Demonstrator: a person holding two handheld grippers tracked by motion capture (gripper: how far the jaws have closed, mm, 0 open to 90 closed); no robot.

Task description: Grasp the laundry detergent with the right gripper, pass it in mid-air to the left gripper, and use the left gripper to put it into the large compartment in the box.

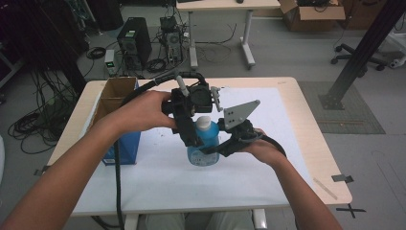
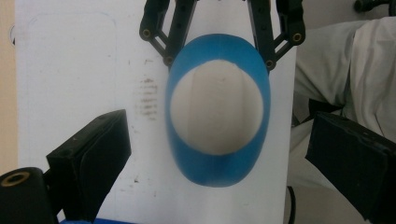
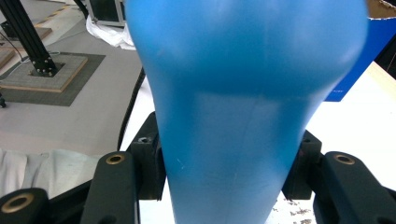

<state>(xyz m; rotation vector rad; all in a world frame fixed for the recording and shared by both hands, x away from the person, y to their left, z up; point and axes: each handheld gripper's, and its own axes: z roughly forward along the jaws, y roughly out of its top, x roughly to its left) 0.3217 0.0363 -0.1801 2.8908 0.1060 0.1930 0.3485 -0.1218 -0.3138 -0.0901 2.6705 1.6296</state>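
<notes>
A blue bottle with a white cap stands upright over the white sheet at the table's middle. My right gripper comes in from the right and is shut on the bottle's body. In the right gripper view both pads press the blue bottle. My left gripper hangs above the bottle and points down at it. Looking along the left gripper, I see the white cap from above. The jaws stand wide open on either side of the cap, clear of it.
An open blue cardboard box stands at the table's left side. A white sheet covers most of the wooden tabletop. On the floor beyond are a computer tower, cables, another table and a black frame post.
</notes>
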